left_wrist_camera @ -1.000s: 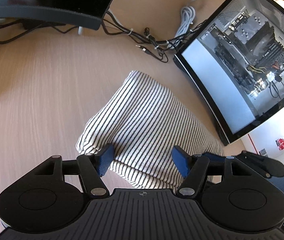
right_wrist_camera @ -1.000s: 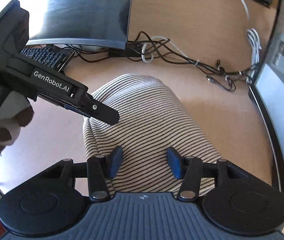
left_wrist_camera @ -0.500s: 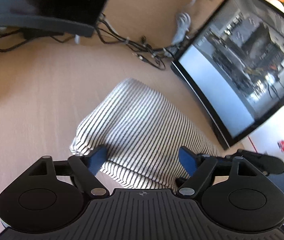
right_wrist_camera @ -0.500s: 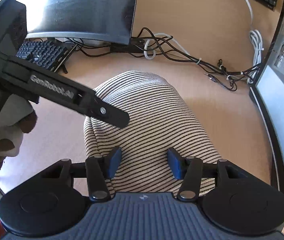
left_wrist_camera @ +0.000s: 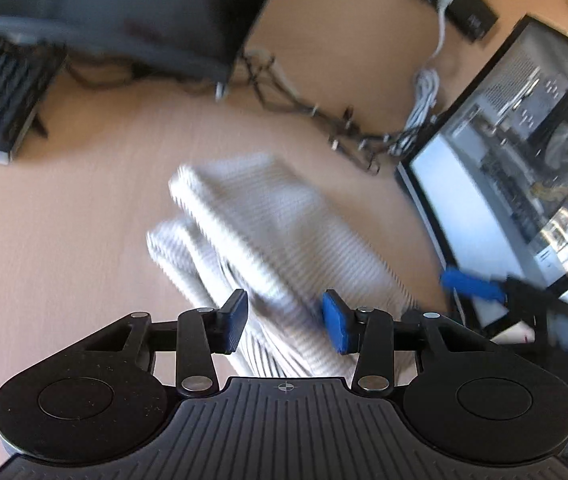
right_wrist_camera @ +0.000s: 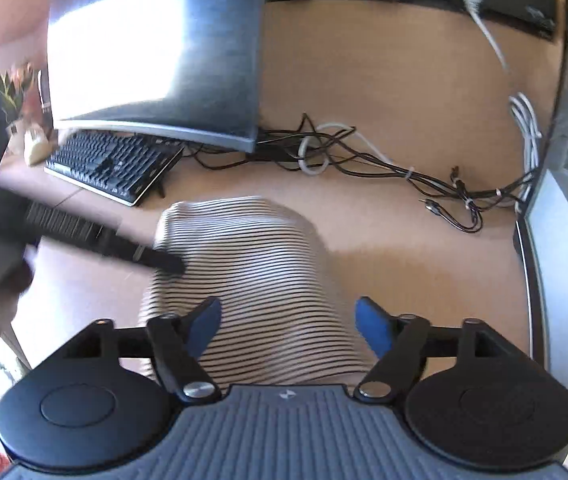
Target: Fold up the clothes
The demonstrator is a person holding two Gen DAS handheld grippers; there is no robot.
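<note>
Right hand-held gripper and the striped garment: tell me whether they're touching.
Cannot tell. In the right wrist view the open right hand-held gripper straddles the striped garment, but blur hides any contact or gap.

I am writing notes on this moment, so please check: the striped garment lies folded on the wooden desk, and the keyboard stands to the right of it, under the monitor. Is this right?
One detail is wrong. The keyboard stands to the left of the striped garment, not the right, as the right wrist view shows. The rest holds: the garment lies folded on the wooden desk, and the keyboard sits under the monitor.
</note>
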